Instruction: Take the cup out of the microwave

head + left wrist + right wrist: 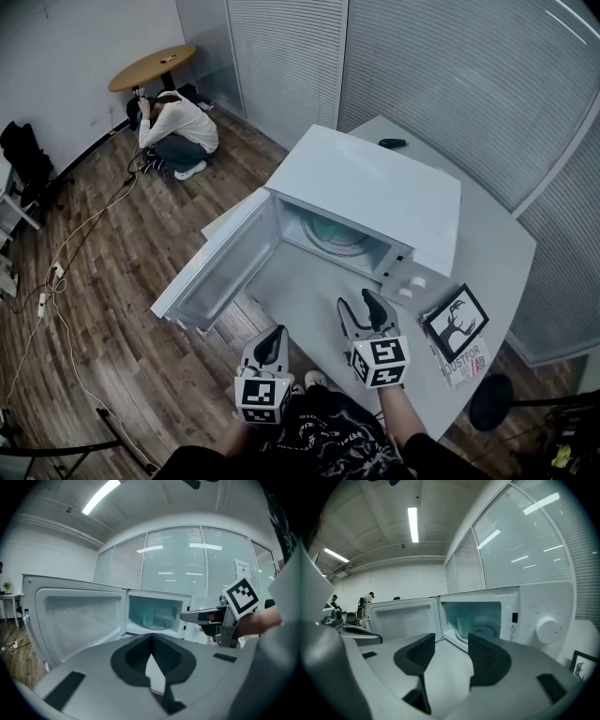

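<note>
Closest to the person, the left gripper (273,341) hangs at the near edge of the table with its jaws pressed together on nothing. Just to its right, the right gripper (358,306) is over the tabletop with its jaws standing apart and nothing between them. Both point toward the open oven.

The pale grey table (309,295) has a smooth matt top, bare in front of the oven. Near its right edge lies a black-framed picture of a deer silhouette (457,322), with a printed card (466,364) just beside its near corner.

The white box-shaped microwave (375,183) sits in the middle of the table, its door (220,267) swung wide open to the left. Inside, on the glass turntable, the pale translucent cup (148,617) stands upright, well apart from both grippers. Two round white knobs (415,281) sit on the front panel to the right of the cavity. Behind the oven a small black object (393,143) lies on the tabletop.

Around the table is a brown wood-plank floor (122,281) with loose cables (56,272) trailing along its left side. Farther off, a person in a white top (178,127) crouches beside a round wooden side table (152,67). Grey slatted blinds (469,84) line the far walls.
</note>
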Action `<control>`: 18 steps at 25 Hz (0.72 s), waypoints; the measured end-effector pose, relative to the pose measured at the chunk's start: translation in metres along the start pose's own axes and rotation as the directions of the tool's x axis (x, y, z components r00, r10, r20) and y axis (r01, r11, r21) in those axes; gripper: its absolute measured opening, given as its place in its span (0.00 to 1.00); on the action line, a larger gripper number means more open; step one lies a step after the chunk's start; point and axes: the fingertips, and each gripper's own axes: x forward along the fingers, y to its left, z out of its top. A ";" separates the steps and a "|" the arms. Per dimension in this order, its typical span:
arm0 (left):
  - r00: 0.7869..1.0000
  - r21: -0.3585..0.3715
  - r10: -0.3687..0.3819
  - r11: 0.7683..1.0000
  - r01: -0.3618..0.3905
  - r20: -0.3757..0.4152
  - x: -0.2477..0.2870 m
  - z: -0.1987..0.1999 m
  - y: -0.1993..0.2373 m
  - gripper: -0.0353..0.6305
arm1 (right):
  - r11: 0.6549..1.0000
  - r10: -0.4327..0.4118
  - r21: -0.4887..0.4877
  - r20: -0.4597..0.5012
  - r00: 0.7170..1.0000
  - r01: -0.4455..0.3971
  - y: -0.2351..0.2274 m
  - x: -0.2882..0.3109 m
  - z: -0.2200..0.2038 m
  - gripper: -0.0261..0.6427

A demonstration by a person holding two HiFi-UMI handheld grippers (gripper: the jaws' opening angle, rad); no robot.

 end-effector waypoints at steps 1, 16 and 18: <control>1.000 0.000 0.005 1.000 -0.005 0.000 -0.001 0.000 0.002 0.06 | 1.000 0.001 -0.001 0.001 1.000 -0.001 0.000 0.003 0.002 0.36; 1.000 -0.018 0.030 0.999 -0.030 -0.009 -0.006 -0.004 0.018 0.06 | 0.999 -0.025 -0.031 -0.010 1.000 0.025 -0.011 0.067 0.021 0.50; 0.999 -0.023 0.036 0.999 -0.036 -0.012 -0.006 -0.004 0.021 0.06 | 0.999 -0.039 -0.034 -0.008 0.999 0.039 -0.016 0.076 0.024 0.51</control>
